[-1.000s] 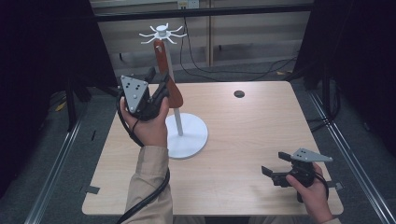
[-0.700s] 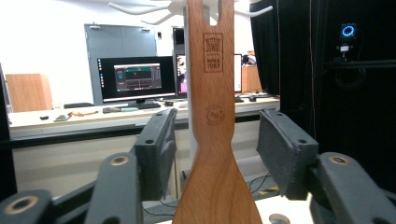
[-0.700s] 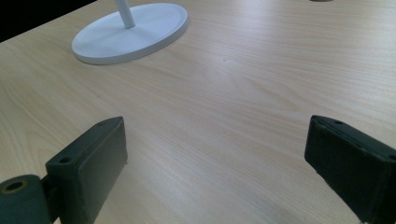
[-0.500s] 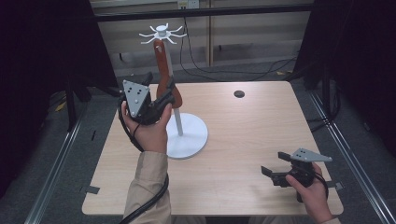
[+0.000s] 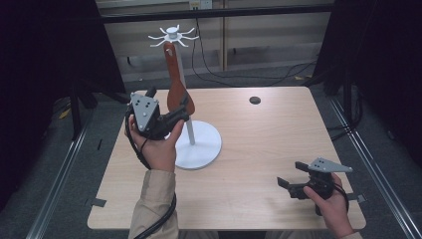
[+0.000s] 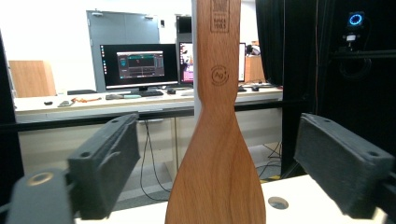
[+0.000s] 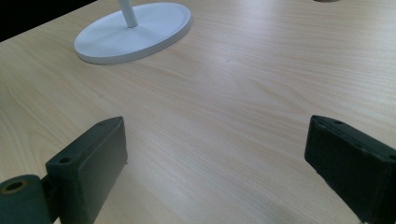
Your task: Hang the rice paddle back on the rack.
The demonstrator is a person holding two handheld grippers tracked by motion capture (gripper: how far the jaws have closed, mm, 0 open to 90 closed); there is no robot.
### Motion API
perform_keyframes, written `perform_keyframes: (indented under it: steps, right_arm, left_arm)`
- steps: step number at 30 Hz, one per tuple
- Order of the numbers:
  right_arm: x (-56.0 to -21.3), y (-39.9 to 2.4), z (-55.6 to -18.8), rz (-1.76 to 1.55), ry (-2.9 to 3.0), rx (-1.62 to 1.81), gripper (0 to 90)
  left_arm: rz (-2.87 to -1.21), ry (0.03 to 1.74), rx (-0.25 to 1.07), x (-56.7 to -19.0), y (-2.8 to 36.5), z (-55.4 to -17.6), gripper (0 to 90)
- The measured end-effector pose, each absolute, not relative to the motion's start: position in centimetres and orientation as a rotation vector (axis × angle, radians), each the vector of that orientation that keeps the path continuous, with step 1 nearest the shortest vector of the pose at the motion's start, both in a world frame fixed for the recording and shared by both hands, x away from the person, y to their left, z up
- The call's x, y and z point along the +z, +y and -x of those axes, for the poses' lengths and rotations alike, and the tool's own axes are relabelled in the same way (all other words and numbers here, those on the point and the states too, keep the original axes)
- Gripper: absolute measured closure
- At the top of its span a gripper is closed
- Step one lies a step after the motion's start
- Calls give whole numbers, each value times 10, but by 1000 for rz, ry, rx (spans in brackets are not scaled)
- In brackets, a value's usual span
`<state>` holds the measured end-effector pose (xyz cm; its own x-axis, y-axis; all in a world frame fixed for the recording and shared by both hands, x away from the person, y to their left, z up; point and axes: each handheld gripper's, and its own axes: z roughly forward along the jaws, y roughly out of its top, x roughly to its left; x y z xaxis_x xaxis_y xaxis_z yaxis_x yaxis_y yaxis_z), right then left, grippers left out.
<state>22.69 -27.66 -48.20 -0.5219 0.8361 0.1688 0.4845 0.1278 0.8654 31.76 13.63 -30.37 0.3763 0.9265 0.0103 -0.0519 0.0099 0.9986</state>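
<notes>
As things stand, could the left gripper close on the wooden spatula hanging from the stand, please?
Probably yes: the left gripper is open with the wooden spatula between its jaws, apparently clear of both, and nothing else lies between them.

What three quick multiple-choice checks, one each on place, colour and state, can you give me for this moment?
1. Where is the spatula?
A. flat on the table
B. hanging from the stand's top hooks
C. in the right claw

2. What colour is the stand?
A. white
B. black
C. red

3. How do the left claw's jaws stand?
A. shut on the spatula
B. open either side of the spatula's blade
C. shut on nothing

Key: 1 B, the high view shows its handle up at the hooks. 2 A, base, pole and hooks are white. 3 B, the left gripper view shows gaps between both jaws and the blade.
</notes>
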Motion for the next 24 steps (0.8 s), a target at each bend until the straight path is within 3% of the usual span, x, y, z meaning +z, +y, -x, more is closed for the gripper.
perform_keyframes:
  steps: [10,24]
  right_arm:
    - [-483,-275,-226,-1278,2066,1349,54]
    - [-483,-275,-227,-1273,2071,1345,54]
  left_arm:
    - [-1360,896,923,-320,141,-315,35]
    - [-1377,885,871,-343,152,-305,11]
